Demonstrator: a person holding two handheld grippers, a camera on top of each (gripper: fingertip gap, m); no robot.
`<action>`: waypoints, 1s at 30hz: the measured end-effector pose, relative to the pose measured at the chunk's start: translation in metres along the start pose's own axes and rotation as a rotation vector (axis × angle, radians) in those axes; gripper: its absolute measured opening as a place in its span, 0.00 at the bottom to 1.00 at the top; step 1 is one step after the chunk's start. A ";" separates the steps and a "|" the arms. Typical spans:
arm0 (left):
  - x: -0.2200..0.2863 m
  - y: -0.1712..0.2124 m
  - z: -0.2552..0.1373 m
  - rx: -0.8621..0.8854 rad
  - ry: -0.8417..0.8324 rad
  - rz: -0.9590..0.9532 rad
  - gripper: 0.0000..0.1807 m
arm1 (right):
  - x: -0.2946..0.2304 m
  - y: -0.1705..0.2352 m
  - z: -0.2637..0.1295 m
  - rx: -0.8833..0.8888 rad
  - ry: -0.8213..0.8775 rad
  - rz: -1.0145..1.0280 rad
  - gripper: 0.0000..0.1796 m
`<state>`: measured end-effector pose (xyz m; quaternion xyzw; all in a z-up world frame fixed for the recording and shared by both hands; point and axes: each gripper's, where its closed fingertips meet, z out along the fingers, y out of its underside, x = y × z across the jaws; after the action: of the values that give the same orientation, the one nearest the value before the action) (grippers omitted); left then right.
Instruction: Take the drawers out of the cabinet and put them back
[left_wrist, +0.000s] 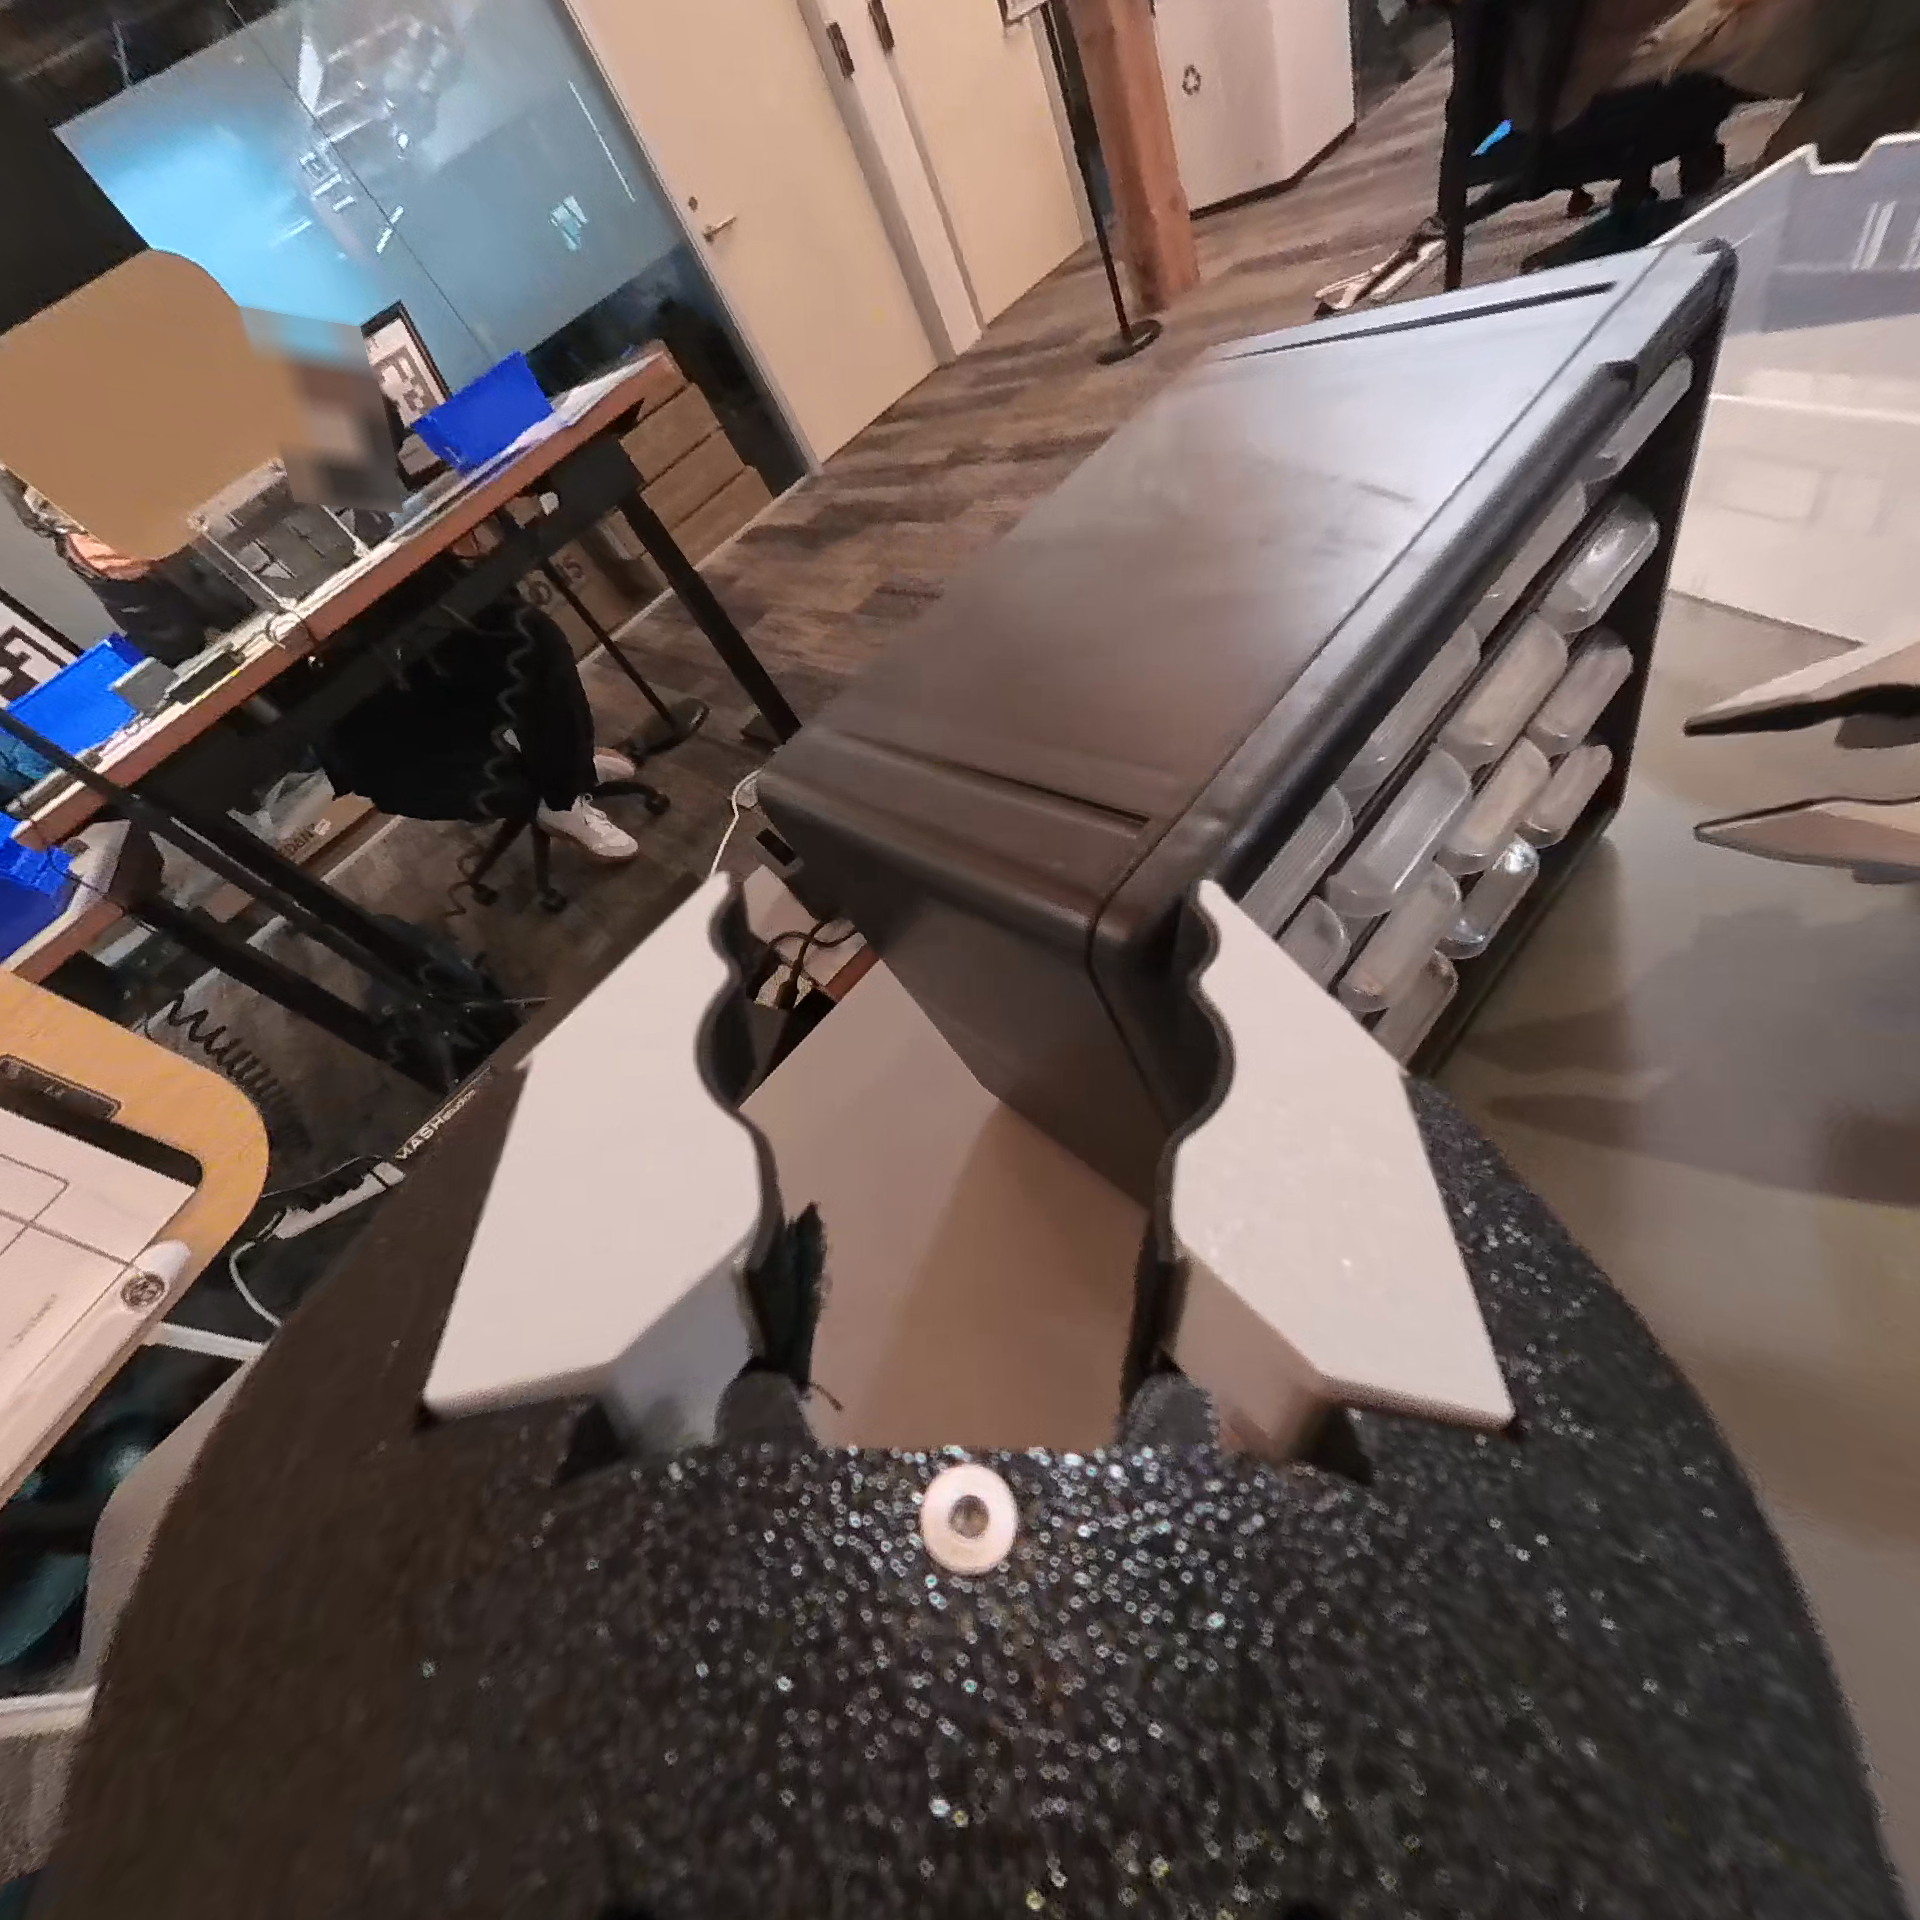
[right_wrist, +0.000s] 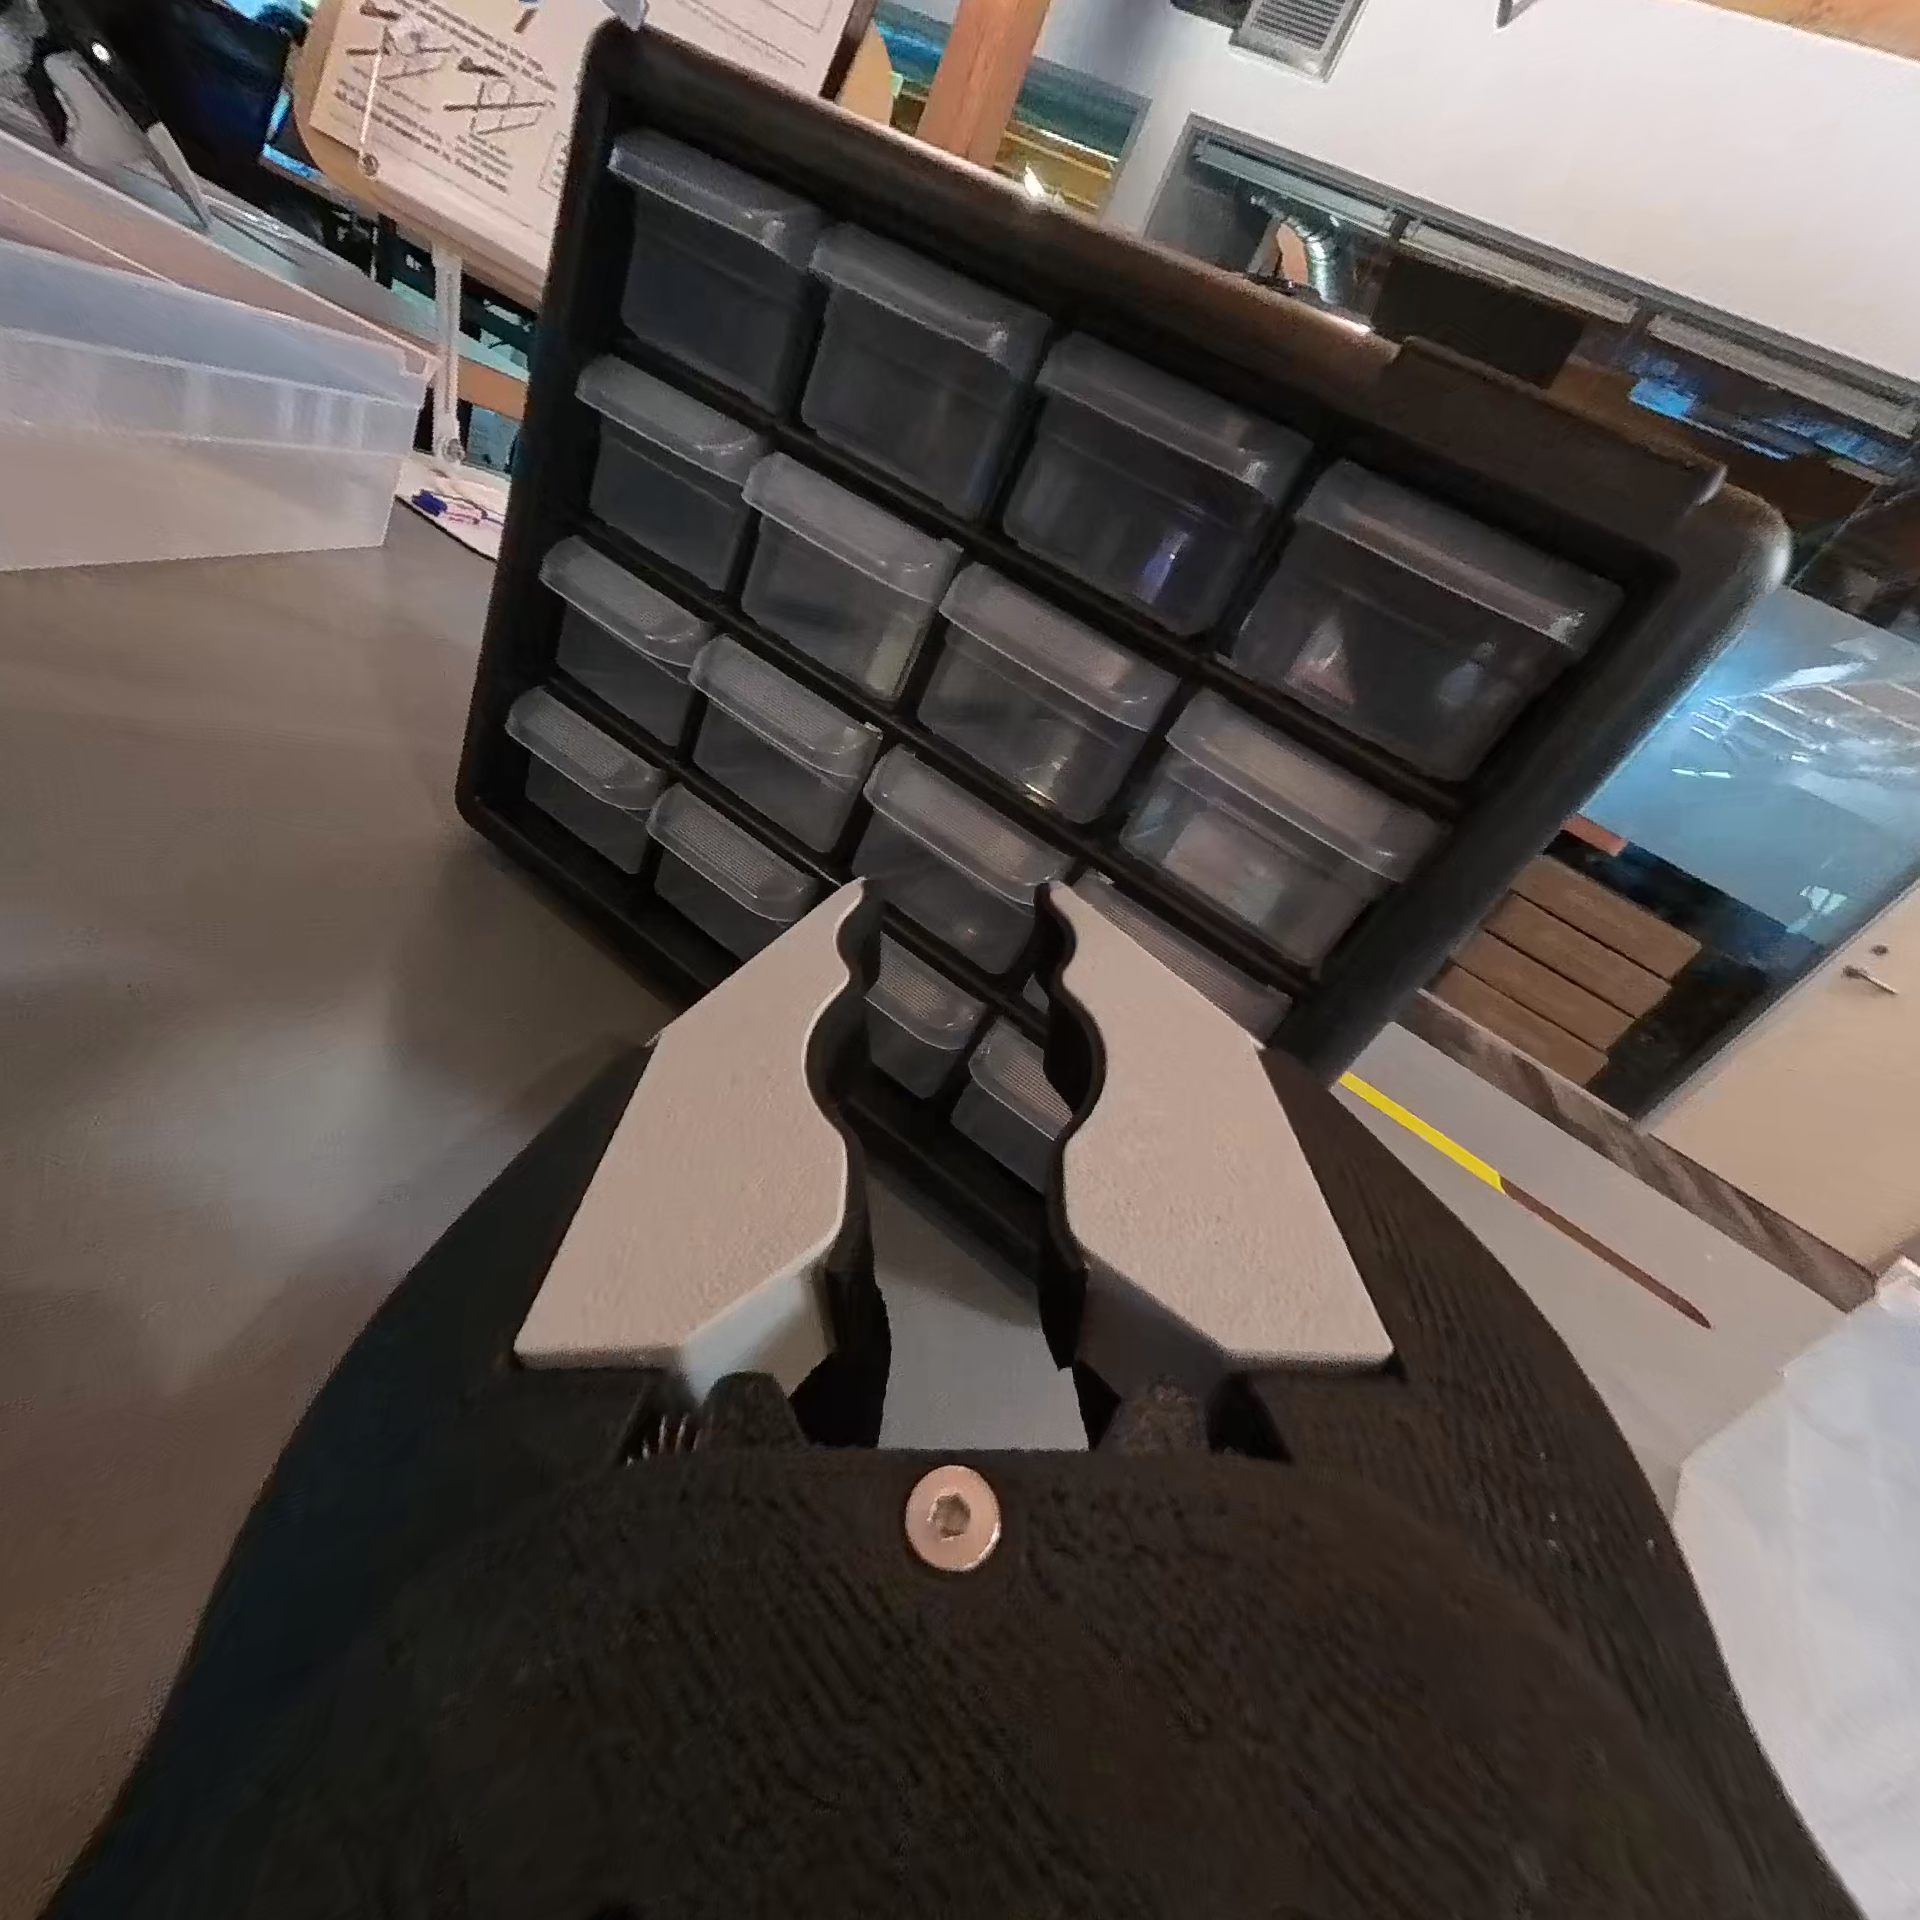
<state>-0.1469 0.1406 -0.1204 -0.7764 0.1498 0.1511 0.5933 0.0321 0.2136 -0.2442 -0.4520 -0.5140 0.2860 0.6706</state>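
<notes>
The black cabinet (right_wrist: 1538, 831) stands on a grey table (right_wrist: 260, 935), with several rows of clear drawers (right_wrist: 1039, 686) all seated in their slots. My right gripper (right_wrist: 956, 904) is open a little and empty, just in front of the lower drawers near the cabinet's middle. In the left wrist view I see the cabinet (left_wrist: 1195, 582) from its end, drawer fronts (left_wrist: 1496, 727) facing right. My left gripper (left_wrist: 966, 904) is open wide and straddles the cabinet's near bottom corner; whether it touches is unclear. The right gripper (left_wrist: 1699, 779) shows at the right edge, in front of the drawers.
A clear plastic box (right_wrist: 187, 416) sits on the table to the cabinet's left, and a white object (right_wrist: 1818, 1558) lies at the near right. A yellow strip (right_wrist: 1423, 1132) marks the table's right edge. A person sits at a desk (left_wrist: 436, 540) beyond the table.
</notes>
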 end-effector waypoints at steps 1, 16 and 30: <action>0.003 0.000 0.000 0.002 0.015 0.003 0.42 | -0.001 0.000 0.000 -0.001 -0.003 -0.002 0.16; 0.013 0.000 0.002 0.016 0.089 -0.013 0.32 | -0.006 0.002 0.002 -0.005 -0.031 -0.034 0.15; -0.028 -0.003 -0.049 -0.014 -0.242 0.035 0.38 | -0.005 0.003 0.002 -0.017 -0.008 -0.094 0.16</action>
<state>-0.1677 0.0953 -0.0937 -0.7538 0.0895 0.2551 0.5990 0.0292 0.2111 -0.2491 -0.4321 -0.5396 0.2513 0.6774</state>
